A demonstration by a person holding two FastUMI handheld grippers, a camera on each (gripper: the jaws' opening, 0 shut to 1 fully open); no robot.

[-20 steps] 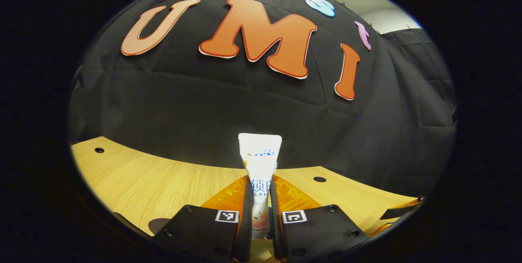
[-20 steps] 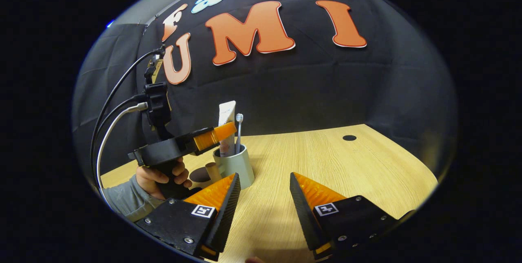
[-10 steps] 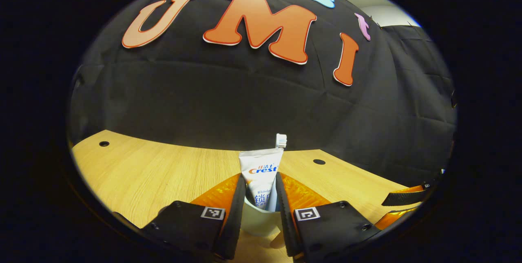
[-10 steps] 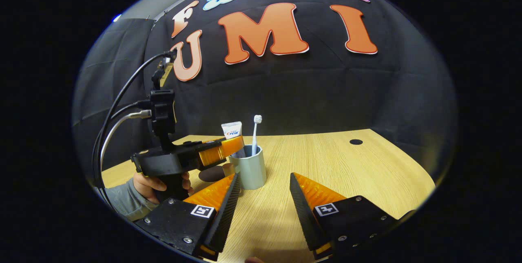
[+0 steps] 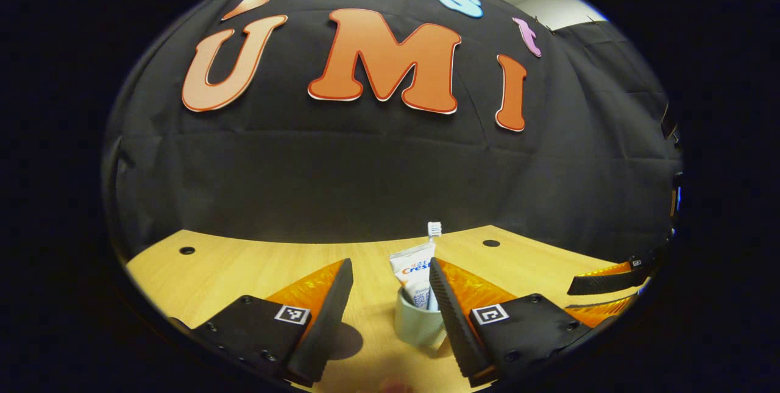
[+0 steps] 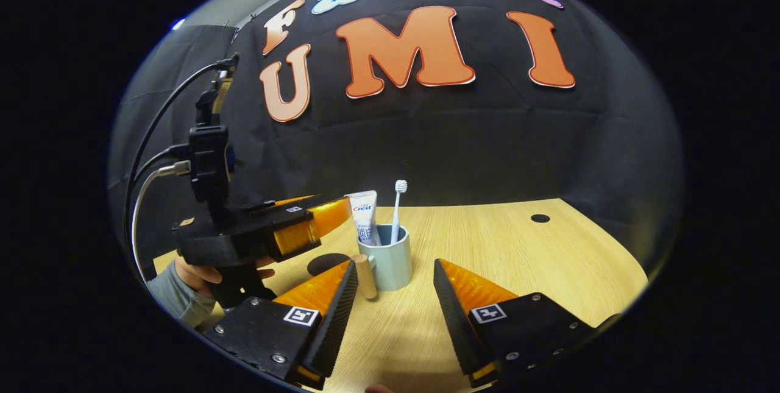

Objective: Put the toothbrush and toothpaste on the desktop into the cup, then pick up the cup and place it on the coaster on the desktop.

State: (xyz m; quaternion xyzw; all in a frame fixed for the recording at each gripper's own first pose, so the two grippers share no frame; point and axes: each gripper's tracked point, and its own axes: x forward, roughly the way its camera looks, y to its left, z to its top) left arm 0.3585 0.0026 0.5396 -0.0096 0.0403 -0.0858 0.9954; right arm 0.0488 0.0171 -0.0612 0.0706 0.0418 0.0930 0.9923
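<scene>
Both grippers stood open over the desk, holding nothing.

The left gripper [image 5: 390,295], held level in a hand [image 6: 207,272], pointed at the cup [image 6: 390,262]; inside it stood the toothbrush [image 6: 397,210] and "Crest" toothpaste [image 6: 365,217]. Right gripper [image 6: 390,301] hovered just before the cup.

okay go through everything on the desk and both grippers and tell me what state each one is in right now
Toothpaste: upright in the cup, released.
Toothbrush: upright in the cup, bristles up.
Cup: standing on the desk, not yet on the coaster.
Coaster: flat on the desk beside the cup, nothing on it.
Left gripper: open, holding nothing.
Right gripper: open, holding nothing.
</scene>
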